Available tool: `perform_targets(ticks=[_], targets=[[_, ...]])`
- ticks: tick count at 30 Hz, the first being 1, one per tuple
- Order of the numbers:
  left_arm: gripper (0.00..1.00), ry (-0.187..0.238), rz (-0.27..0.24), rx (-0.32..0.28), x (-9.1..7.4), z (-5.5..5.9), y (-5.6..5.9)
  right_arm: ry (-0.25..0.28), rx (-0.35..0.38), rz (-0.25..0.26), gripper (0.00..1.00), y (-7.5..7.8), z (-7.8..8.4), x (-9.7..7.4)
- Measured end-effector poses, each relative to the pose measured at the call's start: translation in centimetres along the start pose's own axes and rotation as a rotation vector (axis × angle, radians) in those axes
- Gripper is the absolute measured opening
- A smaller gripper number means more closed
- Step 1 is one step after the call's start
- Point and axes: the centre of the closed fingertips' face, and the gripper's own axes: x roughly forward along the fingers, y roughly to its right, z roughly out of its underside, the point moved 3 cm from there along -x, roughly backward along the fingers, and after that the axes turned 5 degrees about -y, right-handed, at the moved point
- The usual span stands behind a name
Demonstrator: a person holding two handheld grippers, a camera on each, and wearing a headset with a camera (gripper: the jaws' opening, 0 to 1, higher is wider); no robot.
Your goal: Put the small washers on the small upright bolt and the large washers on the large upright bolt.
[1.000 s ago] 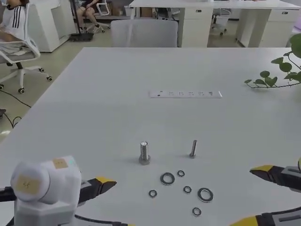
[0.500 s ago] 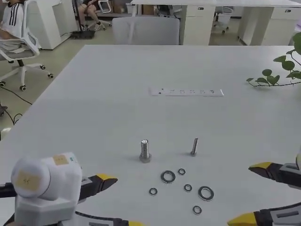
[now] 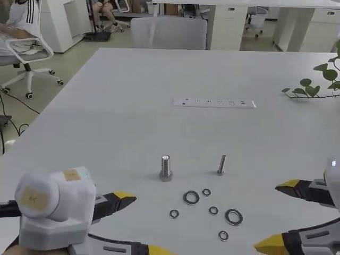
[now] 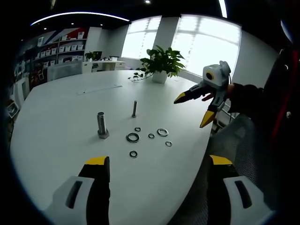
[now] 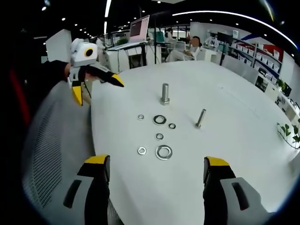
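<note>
Left gripper view gets potted plant [image 4: 161, 63], far right. Axes vertical, heads down: large bolt [image 3: 166, 168], small bolt [image 3: 221, 165]. Wide, empty: left hand-held gripper [image 4: 159, 161], right hand-held gripper [image 5: 157, 161].

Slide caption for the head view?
Left tool, right tool open; six loose washers before large bolt and small bolt.

Left tongs [image 4: 159, 161] at 6 o'clock, jaws wide apart, nothing between. Large bolt [image 4: 102, 125] and small bolt [image 4: 134, 108] upright on tabletop [image 4: 56, 117]. Washers [image 4: 132, 137] loose at the large bolt's 4 o'clock. Right tongs [image 4: 192, 111] at 2 o'clock, spread.
</note>
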Motion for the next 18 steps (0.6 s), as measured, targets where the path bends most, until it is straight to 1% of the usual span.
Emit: perform_targets(ticks=[2, 5, 9, 11, 12, 13, 15, 18], targets=[[0.85, 0.004, 0.002, 0.002, 0.0, -0.1, 0.2, -0.01, -0.022, -0.001, 0.79, 0.1, -0.4, 0.2], [0.85, 0.011, 0.005, 0.006, 0.0, -0.3, 0.5, -0.049, -0.063, -0.002, 0.75, 0.4, -0.5, 0.7], [0.85, 0.022, 0.012, 0.018, -0.1, -0.7, 1.0, -0.069, -0.099, -0.011, 0.69, 0.7, -1.1, 1.3], [0.85, 0.025, 0.014, 0.023, -0.1, -1.0, 1.3, -0.087, -0.125, -0.015, 0.69, 0.8, -1.5, 1.8], [0.85, 0.03, 0.014, 0.028, -0.1, -1.1, 1.4, -0.088, -0.134, -0.015, 0.68, 0.8, -1.7, 2.0], [0.84, 0.031, 0.018, 0.03, -0.1, -1.2, 1.5, -0.094, -0.139, -0.025, 0.67, 0.8, -1.9, 2.2], [0.84, 0.037, 0.021, 0.036, -0.1, -1.4, 1.8, -0.094, -0.153, -0.028, 0.65, 0.9, -2.4, 2.6], [0.84, 0.041, 0.025, 0.039, -0.1, -1.5, 2.0, -0.114, -0.164, -0.042, 0.63, 0.9, -2.7, 3.2]])
